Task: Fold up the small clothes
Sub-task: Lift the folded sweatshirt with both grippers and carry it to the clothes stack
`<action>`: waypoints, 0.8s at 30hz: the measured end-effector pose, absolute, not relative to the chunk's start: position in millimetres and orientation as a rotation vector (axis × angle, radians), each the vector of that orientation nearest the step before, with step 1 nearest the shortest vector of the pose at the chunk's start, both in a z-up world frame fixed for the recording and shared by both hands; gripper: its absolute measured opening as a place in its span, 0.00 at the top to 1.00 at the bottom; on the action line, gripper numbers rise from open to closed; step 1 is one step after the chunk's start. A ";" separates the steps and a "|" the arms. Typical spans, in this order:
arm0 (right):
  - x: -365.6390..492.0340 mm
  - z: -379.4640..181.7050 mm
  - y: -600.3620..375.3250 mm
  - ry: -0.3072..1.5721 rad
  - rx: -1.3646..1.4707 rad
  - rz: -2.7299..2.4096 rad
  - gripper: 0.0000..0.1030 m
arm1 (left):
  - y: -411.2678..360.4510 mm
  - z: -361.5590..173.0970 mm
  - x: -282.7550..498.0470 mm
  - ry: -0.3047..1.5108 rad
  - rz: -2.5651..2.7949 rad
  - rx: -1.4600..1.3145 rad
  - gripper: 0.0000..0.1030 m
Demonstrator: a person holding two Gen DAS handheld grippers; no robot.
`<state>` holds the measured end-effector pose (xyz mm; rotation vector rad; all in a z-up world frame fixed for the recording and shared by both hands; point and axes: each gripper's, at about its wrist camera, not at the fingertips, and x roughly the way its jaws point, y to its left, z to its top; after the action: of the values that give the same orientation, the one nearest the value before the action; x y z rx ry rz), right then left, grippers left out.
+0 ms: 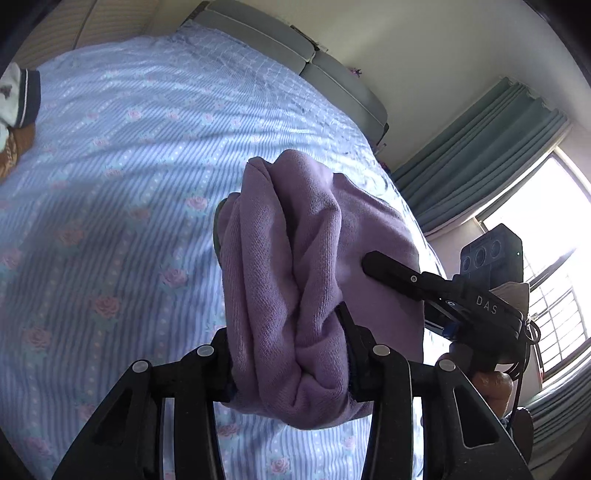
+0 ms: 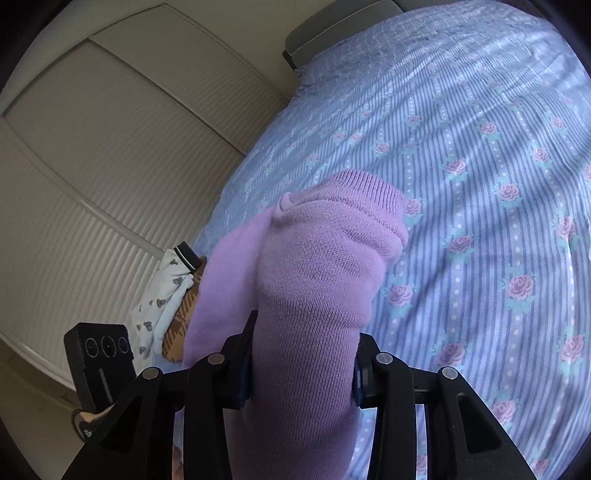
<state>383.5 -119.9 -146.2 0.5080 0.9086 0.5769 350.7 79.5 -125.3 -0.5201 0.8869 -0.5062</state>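
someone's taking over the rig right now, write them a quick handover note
Left gripper: shut on a bunched part of the purple garment.
Right gripper: shut on another part of it; the cloth hangs between the two, above the bed.
Pile of other clothes lies at the bed's edge.
Done: garment picked up.
Left: lay it flat, fold it, set it by the pile. How far the fold has got is unclear.

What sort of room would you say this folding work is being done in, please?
Most likely a bedroom. The work happens over a bed with a blue striped, rose-printed sheet, a grey padded headboard stands behind it, and teal curtains hang by a bright window. Pale louvred wardrobe doors fit that too.
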 end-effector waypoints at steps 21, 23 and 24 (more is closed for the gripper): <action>384.4 -23.4 204.0 0.742 0.622 0.763 0.60 | 406.0 40.0 333.4 0.738 -0.262 -0.361 0.59; 393.0 -32.5 227.9 0.767 0.638 0.761 0.60 | 424.8 27.6 341.2 0.755 -0.250 -0.355 0.59; 397.7 -37.4 238.7 0.781 0.634 0.758 0.60 | 434.4 18.6 347.2 0.767 -0.249 -0.363 0.59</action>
<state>397.7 238.7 -37.4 0.6337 0.7810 0.7582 347.2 434.4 18.6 -0.3632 0.7674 -0.2489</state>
